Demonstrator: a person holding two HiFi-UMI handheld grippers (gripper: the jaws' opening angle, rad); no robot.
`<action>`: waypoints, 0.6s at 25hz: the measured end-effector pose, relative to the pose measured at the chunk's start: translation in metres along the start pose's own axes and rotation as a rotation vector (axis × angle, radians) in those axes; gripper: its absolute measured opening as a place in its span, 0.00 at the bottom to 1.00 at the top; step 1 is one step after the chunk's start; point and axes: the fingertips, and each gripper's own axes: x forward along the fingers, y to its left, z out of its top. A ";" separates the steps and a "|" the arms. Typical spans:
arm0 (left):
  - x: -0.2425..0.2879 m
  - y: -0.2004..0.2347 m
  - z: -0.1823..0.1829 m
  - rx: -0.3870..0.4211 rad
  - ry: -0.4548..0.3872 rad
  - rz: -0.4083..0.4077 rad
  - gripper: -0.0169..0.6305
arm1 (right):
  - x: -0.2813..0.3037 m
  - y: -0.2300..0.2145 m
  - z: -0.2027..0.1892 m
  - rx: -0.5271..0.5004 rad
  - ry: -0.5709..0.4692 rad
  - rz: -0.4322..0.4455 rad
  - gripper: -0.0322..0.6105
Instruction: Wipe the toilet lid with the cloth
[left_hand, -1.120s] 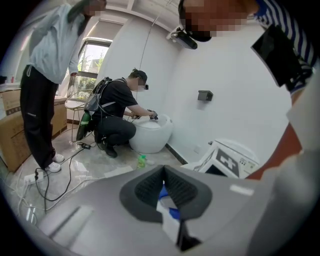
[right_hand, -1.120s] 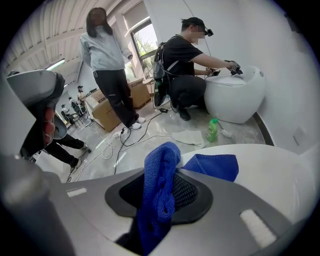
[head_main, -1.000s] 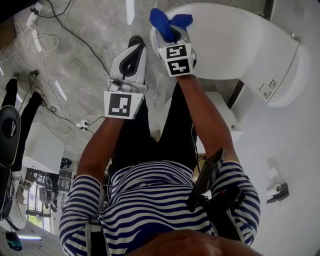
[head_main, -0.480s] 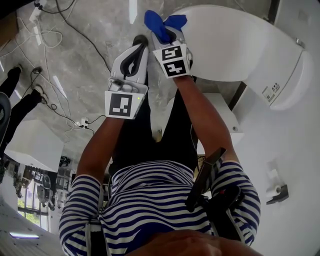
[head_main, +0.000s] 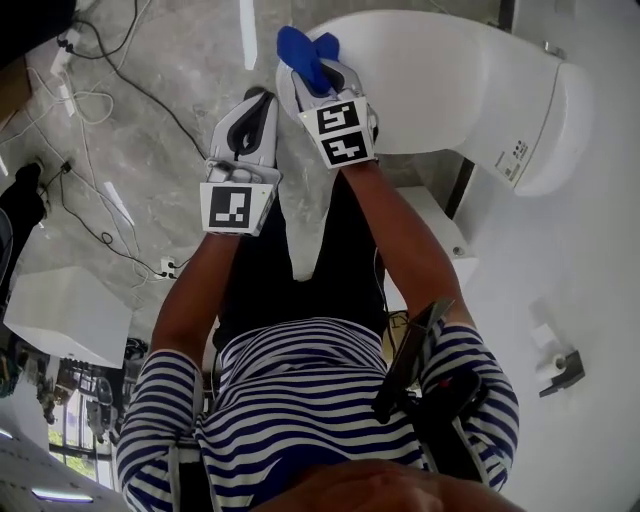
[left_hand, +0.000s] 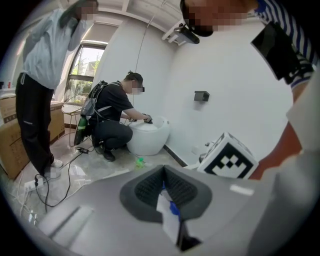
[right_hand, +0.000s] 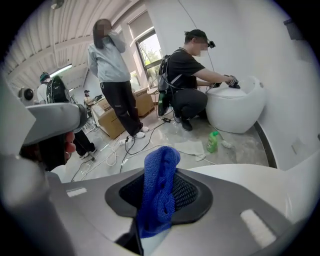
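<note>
Our right gripper (head_main: 318, 72) is clamped on the blue cloth (head_main: 300, 50). The jaws are drawn in on a bunched fold, and most of the fabric stands out beyond them. We judge it is held this way so the loose, padded end can be laid on the surface to be wiped. In the right gripper view the cloth (right_hand: 159, 192) rises from between the jaws, with white porcelain low on the right. It does not look pressed down, though we cannot tell whether it touches.

The toilet lid (head_main: 440, 75) lies at the far right of the scene. The cloth sits at its left edge, so wiping seems about to begin, not under way.

Our left gripper (head_main: 256, 105) hangs just left of the right one and a little nearer, over the grey floor (head_main: 170, 90). Its jaws are closed together with nothing gripped. We take it to be parked aside, out of the wiping path.

Both forearms reach forward from the striped sleeves. The right one stretches farther toward the lid, and the marker cubes face up toward us.
</note>
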 end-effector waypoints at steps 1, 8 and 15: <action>0.001 -0.007 0.004 0.003 -0.001 -0.005 0.03 | -0.011 -0.007 0.002 0.003 -0.007 -0.011 0.23; 0.002 -0.053 0.029 0.029 -0.027 -0.068 0.03 | -0.094 -0.064 0.007 0.055 -0.034 -0.136 0.23; 0.011 -0.089 0.045 0.103 -0.027 -0.120 0.03 | -0.165 -0.134 -0.022 0.108 -0.056 -0.288 0.23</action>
